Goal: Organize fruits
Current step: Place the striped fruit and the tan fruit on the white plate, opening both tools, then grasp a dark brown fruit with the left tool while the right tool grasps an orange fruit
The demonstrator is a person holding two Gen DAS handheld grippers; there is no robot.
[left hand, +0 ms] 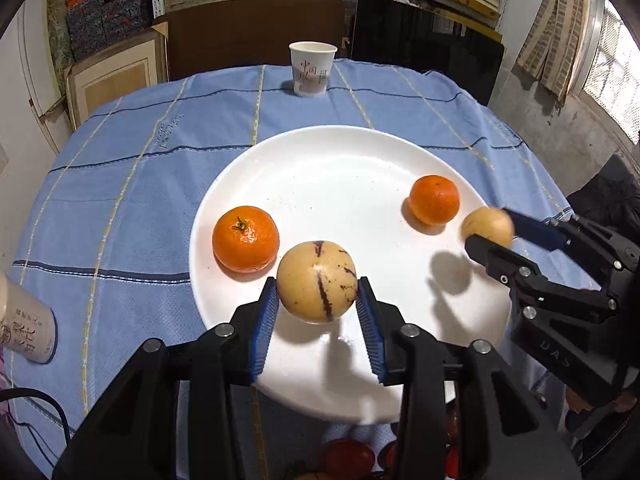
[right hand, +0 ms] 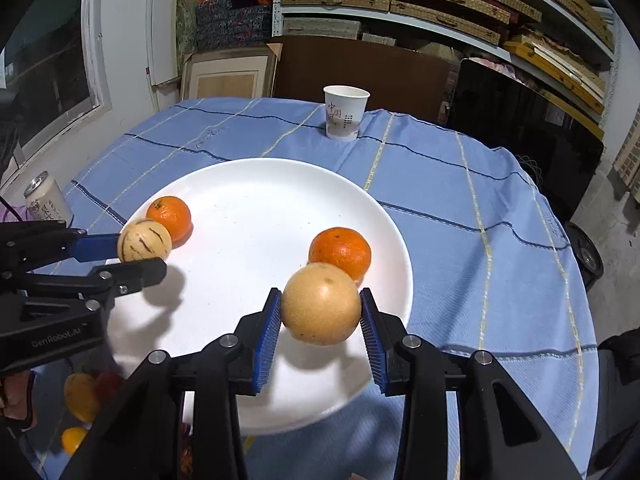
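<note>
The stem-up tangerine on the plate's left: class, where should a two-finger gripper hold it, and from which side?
Grip the tangerine across its widest middle, pads on opposite sides, descending from above. It sits stem up, and the left gripper, holding the striped melon, crowds its near right flank.

Blue-checked tablecloth (left hand: 132, 184) bears plate (left hand: 320, 152), paper cup (left hand: 312, 68) — perhaps a can (right hand: 47, 200).

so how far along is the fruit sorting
Done: two oranges sit on the white plate. In hand: the left gripper holds a striped yellow fruit, the right gripper a plain yellow one, both above the plate. Left: setting both down; more fruit shows below the table edge.
</note>
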